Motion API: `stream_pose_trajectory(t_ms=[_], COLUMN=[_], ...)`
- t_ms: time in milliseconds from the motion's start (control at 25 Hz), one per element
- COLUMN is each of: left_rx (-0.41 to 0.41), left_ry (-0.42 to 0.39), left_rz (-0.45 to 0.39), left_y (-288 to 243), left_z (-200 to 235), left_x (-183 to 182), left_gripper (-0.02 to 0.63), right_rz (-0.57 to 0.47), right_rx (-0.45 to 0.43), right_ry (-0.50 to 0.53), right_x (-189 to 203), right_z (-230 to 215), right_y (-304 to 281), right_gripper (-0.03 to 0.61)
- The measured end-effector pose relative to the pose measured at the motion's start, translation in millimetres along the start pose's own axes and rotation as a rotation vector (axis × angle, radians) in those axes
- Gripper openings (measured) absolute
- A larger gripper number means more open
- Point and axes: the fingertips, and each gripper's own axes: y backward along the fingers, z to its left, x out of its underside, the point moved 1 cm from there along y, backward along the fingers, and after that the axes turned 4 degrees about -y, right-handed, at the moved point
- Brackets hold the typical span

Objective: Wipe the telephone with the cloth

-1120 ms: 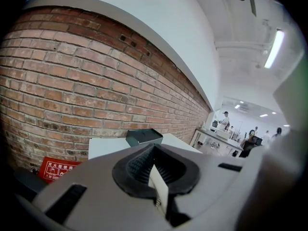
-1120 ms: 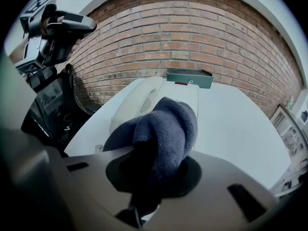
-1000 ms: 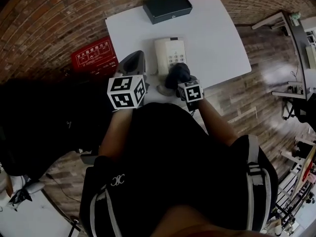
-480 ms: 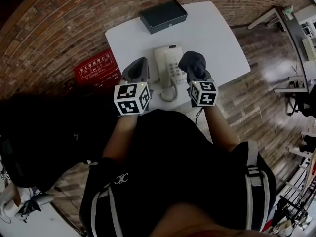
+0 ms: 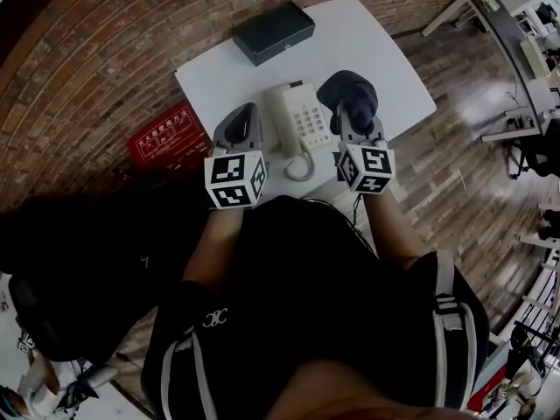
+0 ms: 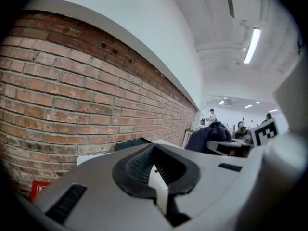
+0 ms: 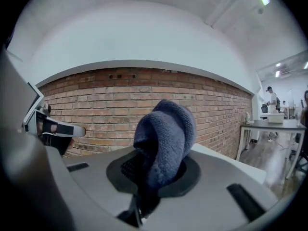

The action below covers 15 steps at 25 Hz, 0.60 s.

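Telephone (image 5: 297, 119) on white tabletop (image 5: 385, 55), near its 6 o'clock edge.
Left tool (image 5: 241, 122) at its 9 o'clock, jaws together, empty; right tool (image 5: 353, 122) at 3 o'clock, clamped on dark cloth (image 5: 348, 90).

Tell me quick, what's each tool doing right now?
Left tool: closed, nothing between its jaws.
Right tool: closed, holding the dark blue cloth.
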Motion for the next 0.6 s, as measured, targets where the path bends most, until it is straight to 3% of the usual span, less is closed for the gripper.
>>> stream_pose_trajectory(t_ms=[600], left_rx=[0.107], left_ry=[-0.031], left_rz=[0.016], left_y=[0.0], left_z=[-1.6], left_x=[13.8], left_gripper=[-0.005], right_rz=[-0.026], right_rx=[0.028], right_ry=[0.034], right_x=[3.6], right_z=[37.2], right_y=[13.3], right_gripper=[0.037])
